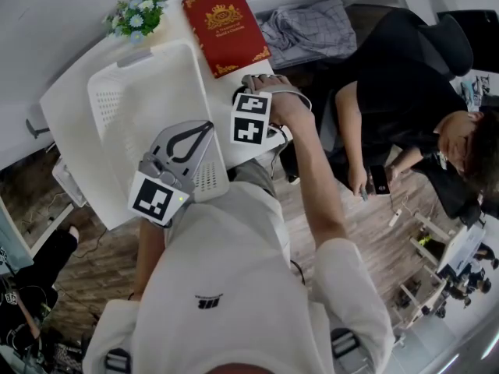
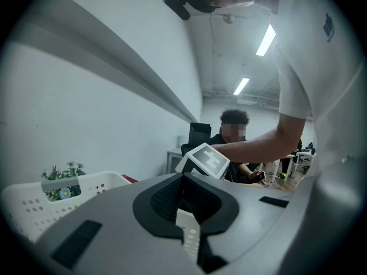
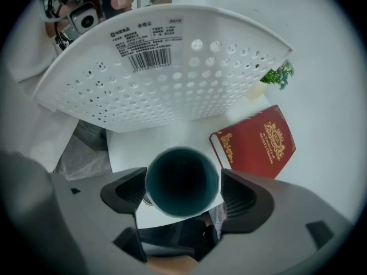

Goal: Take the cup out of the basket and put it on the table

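Closest to us, the dark cup [image 3: 182, 179] is squeezed across its sides in our right claw [image 3: 182, 191], outside the basket [image 3: 166, 67] and above the counter [image 3: 129, 145] beside it, likely light, stiff and slick, while our left claw [image 2: 184, 204] clamps the basket's wall

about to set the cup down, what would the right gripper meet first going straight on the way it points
The white table: the right gripper, shut on the cup, points down at the bare patch between the basket and the red book. Whether the cup's base touches it is unclear.
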Motion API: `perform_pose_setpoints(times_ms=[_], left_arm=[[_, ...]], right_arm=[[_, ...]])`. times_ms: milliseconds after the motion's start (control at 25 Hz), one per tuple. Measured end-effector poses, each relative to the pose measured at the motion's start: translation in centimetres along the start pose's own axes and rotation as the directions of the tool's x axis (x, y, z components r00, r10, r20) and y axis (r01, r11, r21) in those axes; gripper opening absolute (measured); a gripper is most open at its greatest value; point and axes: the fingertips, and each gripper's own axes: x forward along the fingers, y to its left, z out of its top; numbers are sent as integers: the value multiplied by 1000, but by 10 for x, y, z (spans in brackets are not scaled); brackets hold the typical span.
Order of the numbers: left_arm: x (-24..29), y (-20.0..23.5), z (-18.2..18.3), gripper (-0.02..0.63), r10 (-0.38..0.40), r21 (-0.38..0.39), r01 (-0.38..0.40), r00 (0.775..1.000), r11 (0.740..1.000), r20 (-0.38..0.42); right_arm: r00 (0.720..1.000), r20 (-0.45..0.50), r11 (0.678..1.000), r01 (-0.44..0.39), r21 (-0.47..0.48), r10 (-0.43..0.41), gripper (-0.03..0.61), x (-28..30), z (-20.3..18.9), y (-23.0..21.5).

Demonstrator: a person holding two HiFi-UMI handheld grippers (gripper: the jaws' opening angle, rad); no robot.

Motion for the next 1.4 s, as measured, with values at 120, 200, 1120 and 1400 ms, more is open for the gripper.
perform_pose_setpoints(times_ms=[120,200,1120,1400], left_arm=[[0,0,-1,11,2,-14,-2,1000,1000,-3],[0,0,0,11,2,-14,-2,1000,1000,1],[-12,8,56,11,28,-25,-25,989,999,143],[-11,1,96,11,-35,14,32,970,999,239]], right_arm=[[1000,3,1000,3,6,-3,385,-2,-2,-1],[1000,5,1000,6,13,-6,385,-5,-4,-1],[490,648,806,250,536,-583,101,-236,8,-20],[115,691,695,-7,719,-714,14,-313,12,4]])
